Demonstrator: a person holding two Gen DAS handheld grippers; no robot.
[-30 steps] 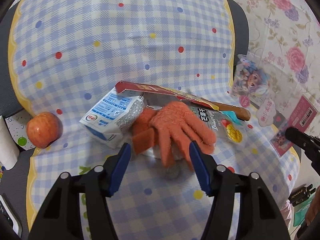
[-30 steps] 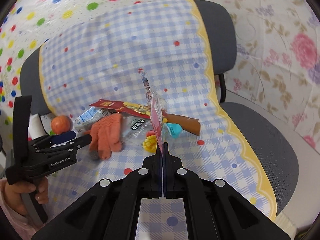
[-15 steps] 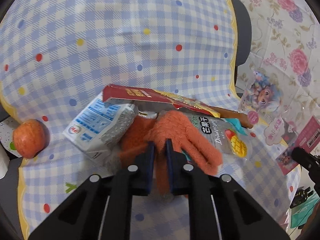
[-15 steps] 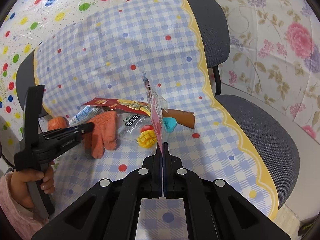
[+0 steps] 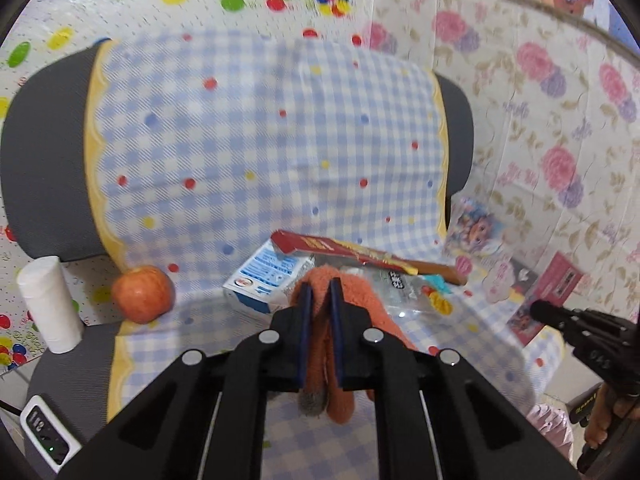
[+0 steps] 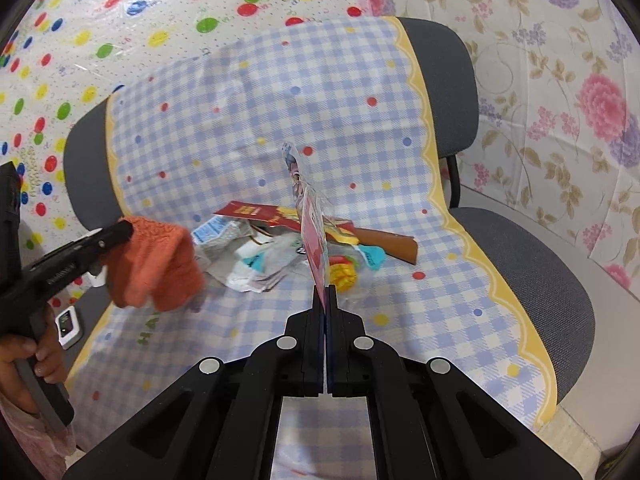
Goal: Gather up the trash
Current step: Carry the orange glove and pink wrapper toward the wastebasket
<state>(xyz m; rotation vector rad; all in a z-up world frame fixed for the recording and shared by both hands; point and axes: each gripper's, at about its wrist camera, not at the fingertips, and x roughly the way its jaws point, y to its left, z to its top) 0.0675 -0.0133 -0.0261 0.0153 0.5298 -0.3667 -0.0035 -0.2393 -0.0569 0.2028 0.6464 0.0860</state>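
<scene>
My left gripper (image 5: 320,286) is shut on an orange knitted glove (image 5: 360,304) and holds it lifted above the seat; from the right wrist view the glove (image 6: 156,268) hangs from that gripper (image 6: 124,230). My right gripper (image 6: 325,292) is shut on a flat cartoon-printed plastic package (image 6: 310,216), held edge-on; it also shows in the left wrist view (image 5: 480,232). On the checked cloth (image 6: 248,120) lie a white-blue milk carton (image 5: 266,280), a red wrapper (image 5: 340,246), a dried-mango pouch (image 5: 412,294) and a brown stick-shaped item (image 6: 384,244).
An apple (image 5: 142,294) sits at the cloth's left edge. A white roll (image 5: 50,304) and a small white device (image 5: 46,438) are at the left. The grey chair's armrest (image 6: 454,178) and seat edge (image 6: 560,280) are on the right.
My left gripper closed on the orange glove and lifted it up and back from the pile, uncovering crumpled wrappers. My right gripper kept holding the package, nearly still.
</scene>
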